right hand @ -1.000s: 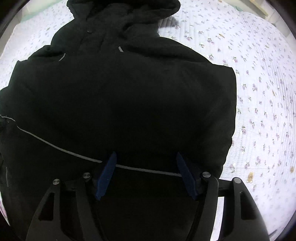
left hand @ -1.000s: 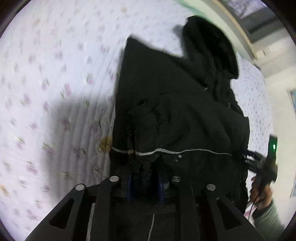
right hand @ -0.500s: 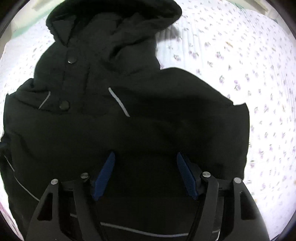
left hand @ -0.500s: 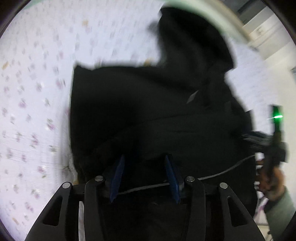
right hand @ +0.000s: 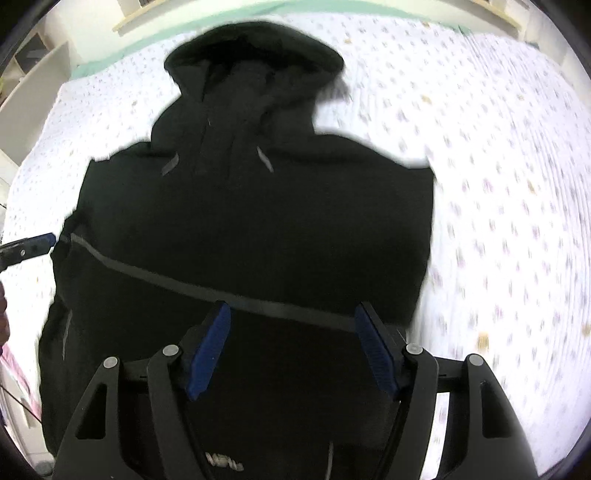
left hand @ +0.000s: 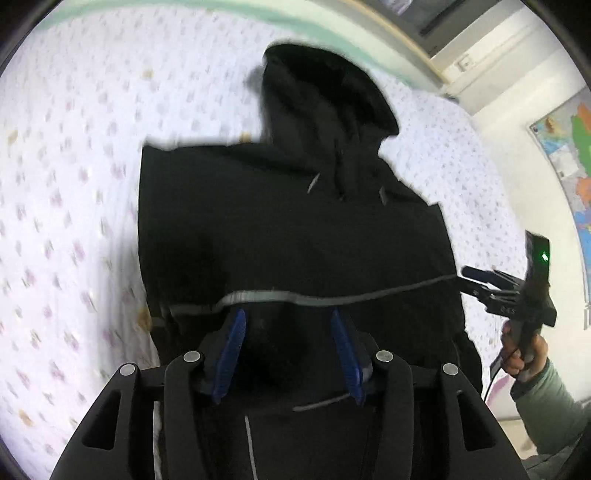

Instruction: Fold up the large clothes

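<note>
A black hooded jacket (left hand: 295, 236) is lying on a bed (left hand: 74, 184) whose white quilt is carrying small purple flowers; the garment is filling the centre of both frames. Its hood (left hand: 325, 92) is pointing toward the top of the frame, where a green edge (left hand: 155, 5) of the bed is running. A grey reflective stripe (left hand: 325, 297) is crossing the jacket low in the left wrist view and is slanting from the middle left to the lower right in the right wrist view (right hand: 207, 286). At the right edge of the left view a coloured wall map (left hand: 569, 155) is hanging. Nothing is standing between either camera and the jacket.

The left gripper (left hand: 288, 354) is hovering low in its frame with its blue pads (left hand: 231, 358) spread apart and holding nothing; whether they are touching the cloth below cannot be told. The right gripper (right hand: 291, 354) is likewise standing wide open over the jacket's lower part, its pads (right hand: 208, 350) holding no fabric. In the left view the right gripper (left hand: 484, 282) is appearing at the jacket's right edge, a green light (left hand: 544, 255) glowing on it, with the right hand (left hand: 521, 354) around its handle.

Pale lettering (right hand: 221, 459) is showing on the jacket at the bottom of the right view, too blurred to read.
</note>
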`<state>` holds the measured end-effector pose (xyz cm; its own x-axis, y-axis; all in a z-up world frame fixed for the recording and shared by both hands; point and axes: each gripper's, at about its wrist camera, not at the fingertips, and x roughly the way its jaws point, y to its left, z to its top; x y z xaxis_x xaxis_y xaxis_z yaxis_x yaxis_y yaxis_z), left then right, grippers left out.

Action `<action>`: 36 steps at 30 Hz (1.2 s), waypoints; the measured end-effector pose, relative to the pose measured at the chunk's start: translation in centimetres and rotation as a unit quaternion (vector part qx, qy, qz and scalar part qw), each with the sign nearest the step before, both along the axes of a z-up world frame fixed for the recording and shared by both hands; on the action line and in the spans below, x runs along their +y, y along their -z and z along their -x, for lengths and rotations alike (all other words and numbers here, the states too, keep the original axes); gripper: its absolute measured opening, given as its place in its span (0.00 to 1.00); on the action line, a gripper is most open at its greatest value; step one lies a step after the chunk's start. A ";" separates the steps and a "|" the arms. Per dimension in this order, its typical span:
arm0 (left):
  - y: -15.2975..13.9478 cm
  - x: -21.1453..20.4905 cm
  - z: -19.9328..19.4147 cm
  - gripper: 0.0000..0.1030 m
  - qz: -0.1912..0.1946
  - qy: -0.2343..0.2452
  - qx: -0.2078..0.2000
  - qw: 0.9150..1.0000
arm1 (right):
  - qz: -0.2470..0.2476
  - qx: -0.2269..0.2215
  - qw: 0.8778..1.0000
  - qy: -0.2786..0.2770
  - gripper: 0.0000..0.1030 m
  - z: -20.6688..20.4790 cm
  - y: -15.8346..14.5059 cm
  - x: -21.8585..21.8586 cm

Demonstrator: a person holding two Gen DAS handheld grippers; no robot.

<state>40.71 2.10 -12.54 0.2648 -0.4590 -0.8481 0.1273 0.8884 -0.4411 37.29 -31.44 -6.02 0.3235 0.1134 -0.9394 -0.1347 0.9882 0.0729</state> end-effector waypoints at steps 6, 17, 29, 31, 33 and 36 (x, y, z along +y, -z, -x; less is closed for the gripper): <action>5.3 0.3 -0.9 0.33 -0.024 -0.036 0.061 0.997 | 0.029 0.059 0.998 0.024 0.64 -0.2 3.8 -1.7; -8.7 0.8 -6.0 0.58 -0.038 -0.020 -0.113 0.993 | -0.017 -0.069 0.997 0.036 0.62 -10.3 -7.6 -4.5; -4.2 -4.4 -26.7 0.65 -0.008 -0.061 -0.074 0.995 | -0.102 -0.048 0.989 0.092 0.62 -27.1 -3.0 -3.4; -2.4 -4.8 -27.9 0.65 -0.013 -0.058 -0.062 0.996 | -0.112 -0.034 0.988 0.100 0.63 -28.6 -0.8 -3.2; -0.4 -5.6 -29.8 0.65 -0.032 -0.065 -0.052 0.996 | -0.119 -0.019 0.988 0.097 0.51 -30.0 0.9 -3.0; 1.1 -5.2 -31.4 0.08 -0.034 -0.081 -0.039 0.995 | -0.096 -0.049 0.989 0.103 0.10 -30.5 0.3 -3.4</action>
<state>72.10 -3.14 -13.68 0.3961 -0.3474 -0.8499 0.0119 0.9275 -0.3735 67.81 -34.85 -6.31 0.4475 0.2080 -0.8698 0.0522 0.9648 0.2576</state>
